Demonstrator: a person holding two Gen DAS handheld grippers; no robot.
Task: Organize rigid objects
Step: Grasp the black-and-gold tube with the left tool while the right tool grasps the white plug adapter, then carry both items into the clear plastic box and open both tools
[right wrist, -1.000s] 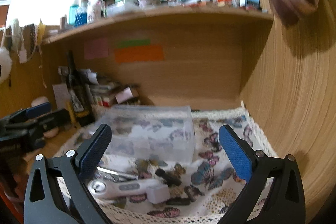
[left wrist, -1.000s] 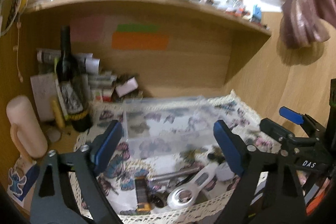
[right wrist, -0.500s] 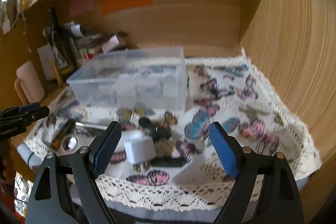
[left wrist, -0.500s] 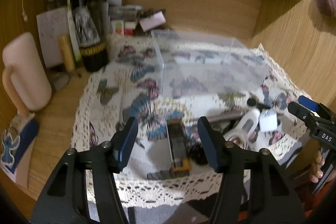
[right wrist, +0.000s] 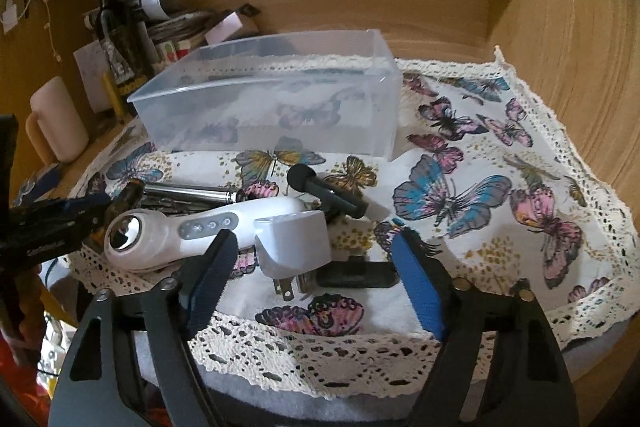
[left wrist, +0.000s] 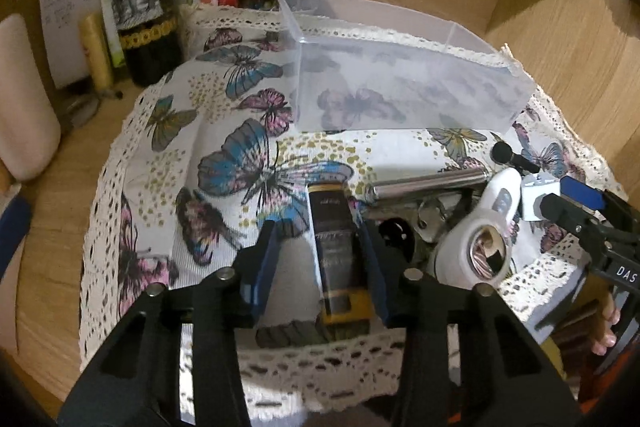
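A clear plastic bin (left wrist: 404, 83) (right wrist: 280, 95) stands empty on the butterfly cloth. In front of it lie a dark brown and gold rectangular case (left wrist: 338, 251), a steel cylinder (left wrist: 428, 183) (right wrist: 188, 193), a white handheld device (left wrist: 480, 239) (right wrist: 192, 227), a white plug adapter (right wrist: 294, 243) and a black stick (right wrist: 326, 191). My left gripper (left wrist: 320, 259) is open with its jaws on either side of the case, the right pad close against it. My right gripper (right wrist: 314, 275) is open around the plug adapter without touching it.
A wine bottle (left wrist: 148, 7), papers and small boxes crowd the back left. A pink mug (right wrist: 56, 123) stands at the left. A wooden wall (right wrist: 580, 67) bounds the right side. The cloth's lace edge (right wrist: 320, 347) hangs over the table front.
Both grippers have dropped down and forward toward the table. The left jaws have narrowed around the brown case. The right gripper has moved in over the plug adapter.
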